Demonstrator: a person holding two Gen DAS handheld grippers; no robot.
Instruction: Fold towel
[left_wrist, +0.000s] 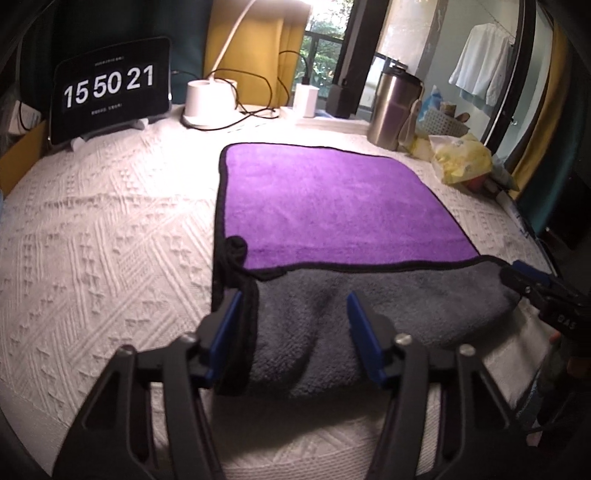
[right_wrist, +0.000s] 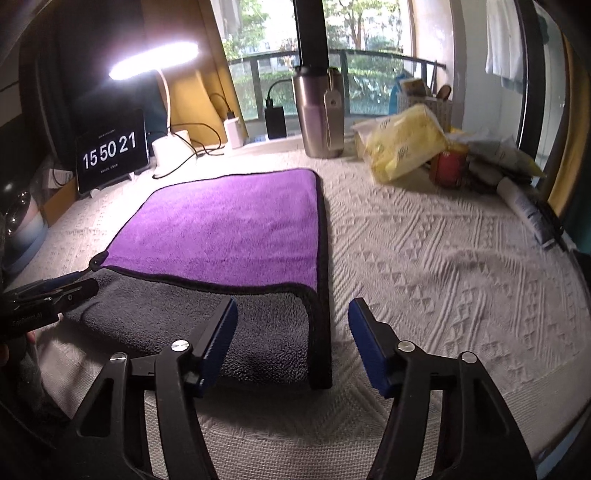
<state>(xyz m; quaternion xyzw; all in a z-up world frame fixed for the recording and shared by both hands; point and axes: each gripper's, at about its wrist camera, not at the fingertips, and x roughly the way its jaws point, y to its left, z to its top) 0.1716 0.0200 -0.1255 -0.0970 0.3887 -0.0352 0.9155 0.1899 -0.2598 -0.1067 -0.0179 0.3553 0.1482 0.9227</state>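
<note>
A towel (left_wrist: 325, 206), purple on one face and grey on the other with black edging, lies on the white textured cloth (left_wrist: 110, 258). A purple layer lies over the grey near part (left_wrist: 351, 314). My left gripper (left_wrist: 293, 332) is open, its fingers straddling the towel's near left edge. My right gripper (right_wrist: 291, 332) is open, straddling the near right corner of the towel (right_wrist: 229, 229). The right gripper also shows at the right edge of the left wrist view (left_wrist: 532, 288). The left gripper shows at the left of the right wrist view (right_wrist: 55, 291).
At the back stand a clock tablet (left_wrist: 110, 88), a white lamp base (left_wrist: 208, 99) with cables, a charger (left_wrist: 306, 99) and a steel tumbler (left_wrist: 393, 107). A yellow packet (right_wrist: 402, 144), a red can (right_wrist: 448, 166) and a tube (right_wrist: 524, 210) lie at the right.
</note>
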